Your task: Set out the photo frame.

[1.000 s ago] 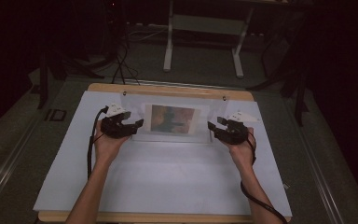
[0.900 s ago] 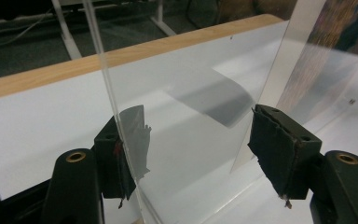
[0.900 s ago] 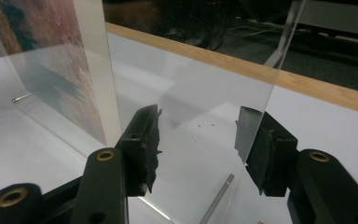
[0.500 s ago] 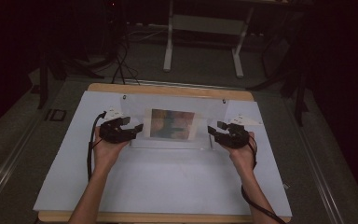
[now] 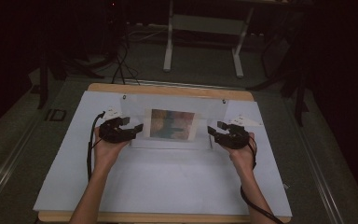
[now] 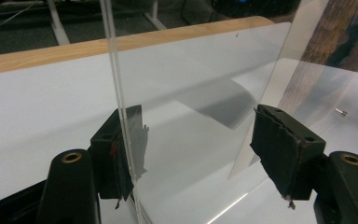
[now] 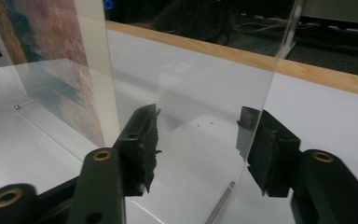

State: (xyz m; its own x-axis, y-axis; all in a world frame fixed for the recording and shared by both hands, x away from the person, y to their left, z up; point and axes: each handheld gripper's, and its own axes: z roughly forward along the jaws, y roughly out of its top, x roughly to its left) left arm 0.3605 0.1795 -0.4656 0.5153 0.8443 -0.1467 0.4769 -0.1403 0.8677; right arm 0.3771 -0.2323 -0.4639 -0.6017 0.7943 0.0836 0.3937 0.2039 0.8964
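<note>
High view looks forward and down on the white-covered wooden table point(image 5: 168, 186). Both gripper views sit close, flanking the clear acrylic photo frame point(image 5: 172, 125) point(image 6: 191, 93) point(image 7: 191, 93).

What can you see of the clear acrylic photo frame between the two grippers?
The clear acrylic photo frame stands upright on the white tabletop sheet, near the far edge. It looks like transparent panels with small metal fasteners at the top corners, holding a colourful landscape print at its middle. Its left edge sits between the left gripper fingers, against one pad, and its right edge sits between the right gripper fingers, which have just been opening and stand clear of it.
</note>
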